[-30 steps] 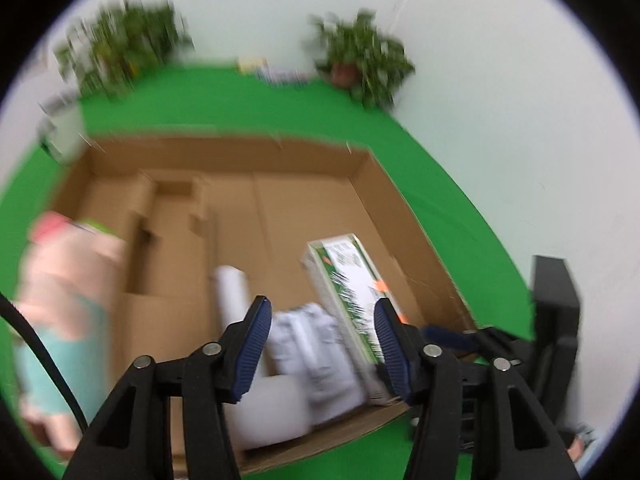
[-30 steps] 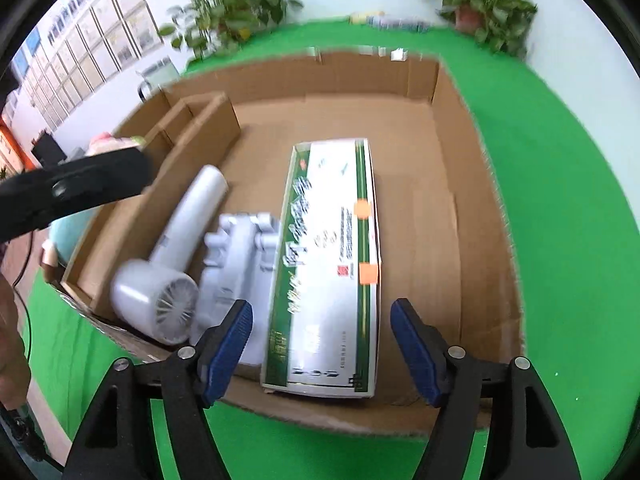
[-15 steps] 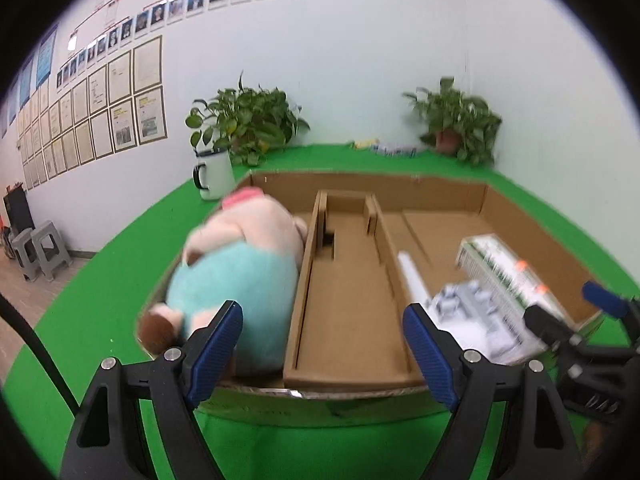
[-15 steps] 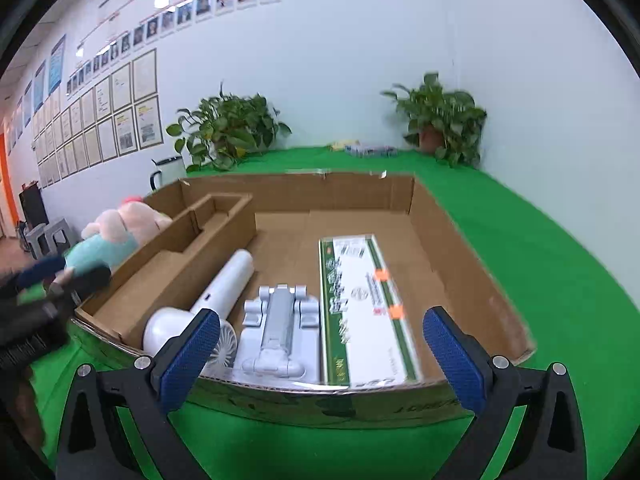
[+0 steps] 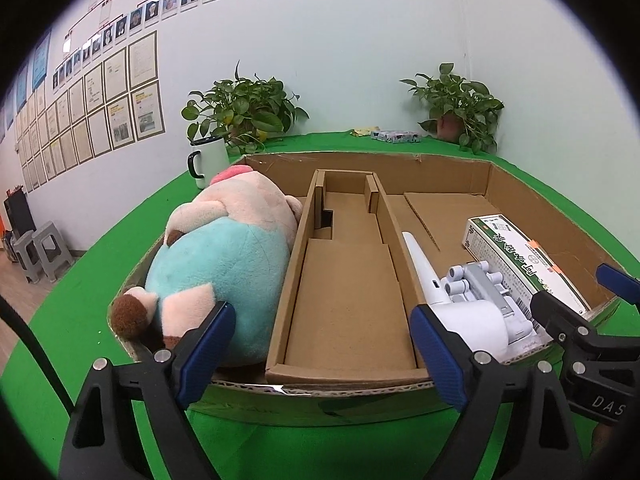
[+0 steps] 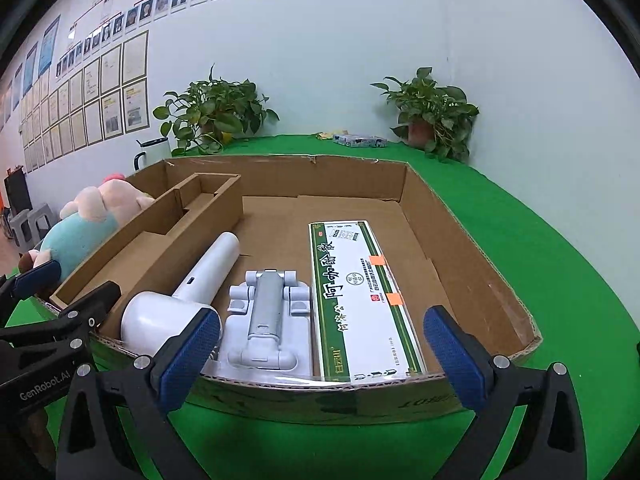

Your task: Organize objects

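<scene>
A shallow cardboard tray (image 5: 360, 394) (image 6: 472, 216) lies on the green table. Its left compartment holds a pink and teal plush toy (image 5: 224, 264) (image 6: 80, 228). Its right compartment holds a white hair dryer (image 6: 188, 296) (image 5: 460, 312), a grey and white folding stand (image 6: 268, 312) (image 5: 484, 284) and a long white and green box (image 6: 360, 296) (image 5: 520, 256), side by side. The narrow middle compartment (image 5: 348, 296) holds nothing. My left gripper (image 5: 320, 356) is open and empty at the tray's near edge. My right gripper (image 6: 320, 352) is open and empty in front of the stand and box.
A white mug (image 5: 208, 158) stands beyond the tray's far left corner. Two potted plants (image 5: 244, 112) (image 5: 456, 112) and a small flat packet (image 5: 394, 135) sit along the back wall. Grey stools (image 5: 36, 248) stand on the floor at left.
Both grippers have pulled back and levelled out, from over the tray's right compartment to its near edge. Both jaws have opened wider. The objects in the tray have not moved.
</scene>
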`<move>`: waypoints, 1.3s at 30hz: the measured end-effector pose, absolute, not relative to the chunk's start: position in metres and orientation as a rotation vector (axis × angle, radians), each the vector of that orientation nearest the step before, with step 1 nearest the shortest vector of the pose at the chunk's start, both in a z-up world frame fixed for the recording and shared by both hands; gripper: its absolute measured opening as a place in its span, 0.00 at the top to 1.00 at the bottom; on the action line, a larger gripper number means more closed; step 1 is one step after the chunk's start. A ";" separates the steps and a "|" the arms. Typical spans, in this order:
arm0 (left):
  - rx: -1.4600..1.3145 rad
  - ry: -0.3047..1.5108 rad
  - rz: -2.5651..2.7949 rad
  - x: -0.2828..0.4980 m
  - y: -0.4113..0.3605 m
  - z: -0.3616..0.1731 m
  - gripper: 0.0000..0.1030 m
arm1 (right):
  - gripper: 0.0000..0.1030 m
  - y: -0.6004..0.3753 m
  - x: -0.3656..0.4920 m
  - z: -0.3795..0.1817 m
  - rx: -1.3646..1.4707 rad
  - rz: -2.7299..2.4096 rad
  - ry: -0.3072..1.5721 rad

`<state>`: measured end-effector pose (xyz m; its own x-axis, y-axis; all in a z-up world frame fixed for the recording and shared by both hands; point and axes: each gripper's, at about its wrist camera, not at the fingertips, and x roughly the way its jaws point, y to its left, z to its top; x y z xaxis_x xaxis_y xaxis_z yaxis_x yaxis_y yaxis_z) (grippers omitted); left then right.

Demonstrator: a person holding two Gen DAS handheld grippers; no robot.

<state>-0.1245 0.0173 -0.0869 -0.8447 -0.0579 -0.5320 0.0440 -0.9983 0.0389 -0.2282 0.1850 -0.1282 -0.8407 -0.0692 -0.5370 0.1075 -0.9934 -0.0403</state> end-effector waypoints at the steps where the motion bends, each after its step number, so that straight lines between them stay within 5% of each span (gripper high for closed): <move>1: 0.859 -0.035 -2.969 -0.125 0.017 -0.087 0.13 | 0.00 0.184 -0.228 -0.129 0.850 -2.927 0.105; 39: 0.865 -0.023 -2.971 -0.123 0.018 -0.086 0.12 | 0.00 0.185 -0.220 -0.124 0.850 -2.925 0.102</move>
